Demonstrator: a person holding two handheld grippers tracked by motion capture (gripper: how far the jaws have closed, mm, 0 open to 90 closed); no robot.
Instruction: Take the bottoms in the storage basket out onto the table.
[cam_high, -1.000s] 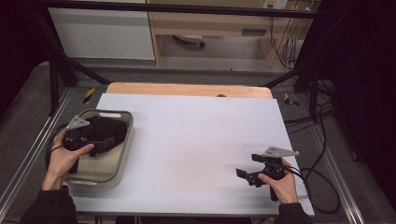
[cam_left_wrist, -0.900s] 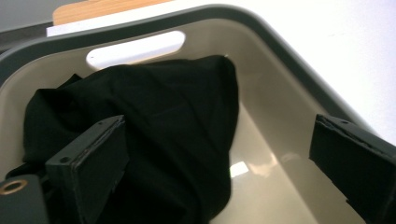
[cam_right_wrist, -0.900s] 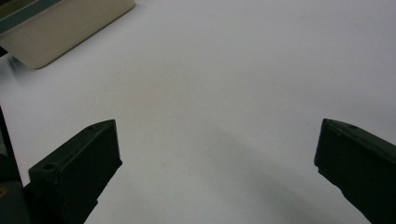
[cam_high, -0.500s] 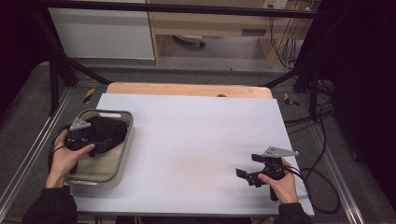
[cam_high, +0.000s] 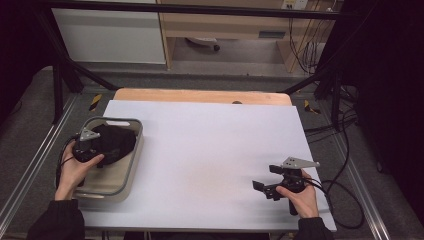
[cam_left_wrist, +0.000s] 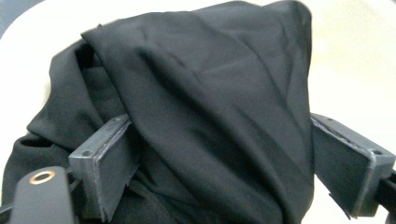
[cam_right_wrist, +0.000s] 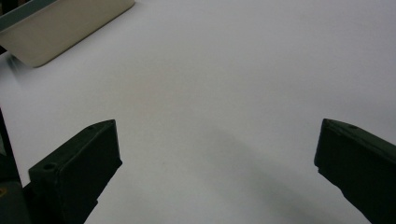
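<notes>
Left tool (cam_left_wrist: 219, 154) sits down in the bin (cam_high: 131, 165) at the worktop's (cam_high: 210, 145) near left, jaws closing around a fold of the black cloth (cam_left_wrist: 201, 102) but not clearly pinching yet; close fully on a thick ridge before lifting. Cloth is dark, soft, crumpled in a heap. Right tool (cam_right_wrist: 219, 163) spread, idle over bare worktop near right.

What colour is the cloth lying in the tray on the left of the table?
Plain black. The cloth shows best in the left gripper view, bunched in the beige tray.
</notes>
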